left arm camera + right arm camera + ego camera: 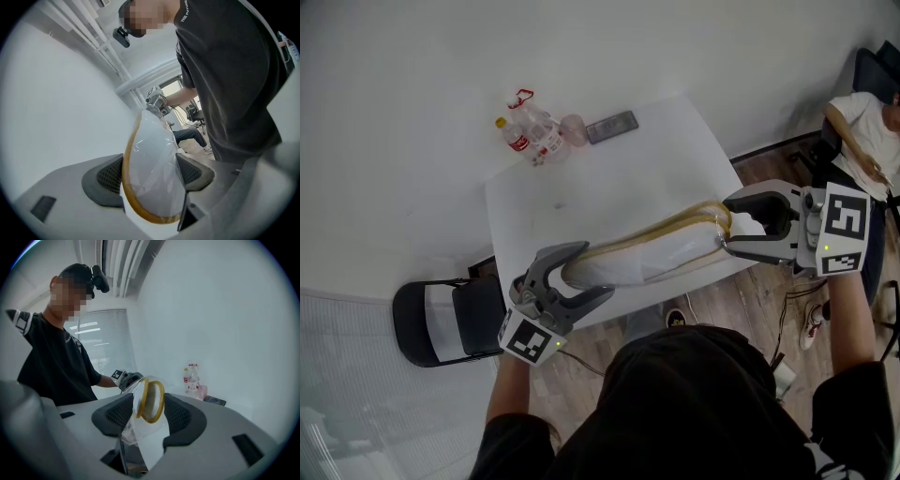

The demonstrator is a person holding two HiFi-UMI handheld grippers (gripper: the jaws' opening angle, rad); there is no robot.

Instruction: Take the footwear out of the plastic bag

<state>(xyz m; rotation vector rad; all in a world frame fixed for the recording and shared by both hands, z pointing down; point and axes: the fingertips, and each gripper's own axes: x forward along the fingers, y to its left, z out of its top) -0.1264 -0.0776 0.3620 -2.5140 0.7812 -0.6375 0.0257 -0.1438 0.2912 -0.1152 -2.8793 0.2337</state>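
The left hand-held gripper [595,270] and right hand-held gripper [728,225] each clamp an end of the clear plastic bag [647,267] holding white tan-rimmed flat slippers [684,246] above the white counter [609,178], so one should probably pinch film only, letting them slide out.

Left claw [589,272], right claw [731,225] facing each other, near level, both clamped on bagged footwear [661,253]; arms spread.

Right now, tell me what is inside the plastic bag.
The plastic bag holds white footwear with tan-rimmed soles; the right gripper view shows two soles. What lies between them is covered.
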